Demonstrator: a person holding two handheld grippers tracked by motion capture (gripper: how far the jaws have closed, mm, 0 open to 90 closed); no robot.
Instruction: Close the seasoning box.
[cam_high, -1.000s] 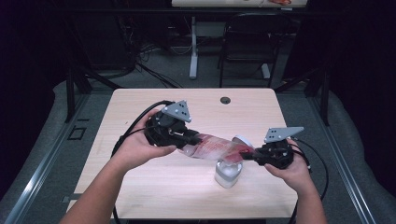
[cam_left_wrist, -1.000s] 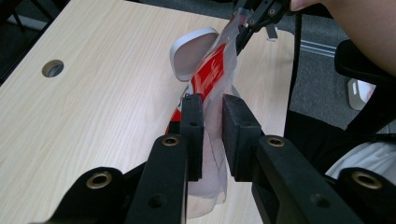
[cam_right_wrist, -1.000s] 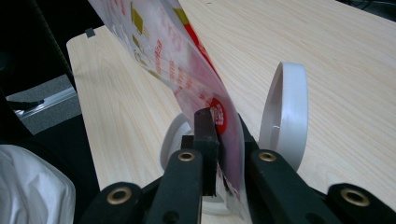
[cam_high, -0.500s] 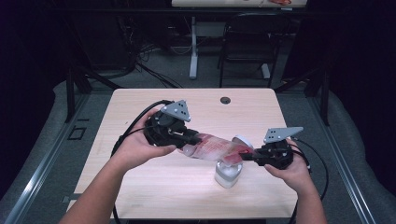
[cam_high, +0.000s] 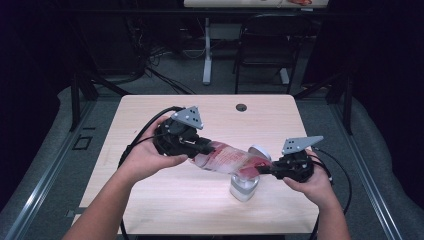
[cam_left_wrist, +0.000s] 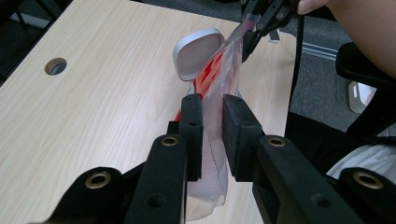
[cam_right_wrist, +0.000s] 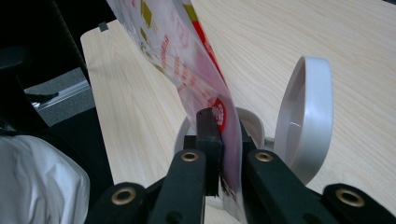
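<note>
- A dark room holds one pale wooden bench (cam_high: 165, 200) with one round cable hole (cam_high: 241, 107) near its far edge; one black chair (cam_high: 265, 45) and grey floor lie beyond.
- One clear plastic bag (cam_high: 227, 159) with red print hangs stretched between the two tools, above the middle of the bench.
- One white container (cam_high: 243, 186) stands on the bench just under the bag's right end, its hinged lid (cam_right_wrist: 303, 116) flipped up.
- The left tool (cam_high: 200, 148), in the left hand (cam_high: 147, 157), has its jaws clamped on the bag's left end; the film is squeezed between the pads (cam_left_wrist: 192, 135).
- The right tool (cam_high: 267, 171), in the right hand (cam_high: 312, 182), has just been closing its jaws and pinches the bag's right end directly above the container's mouth.
- Two black cables (cam_high: 137, 142) loop over the bench's left and right sides.
</note>
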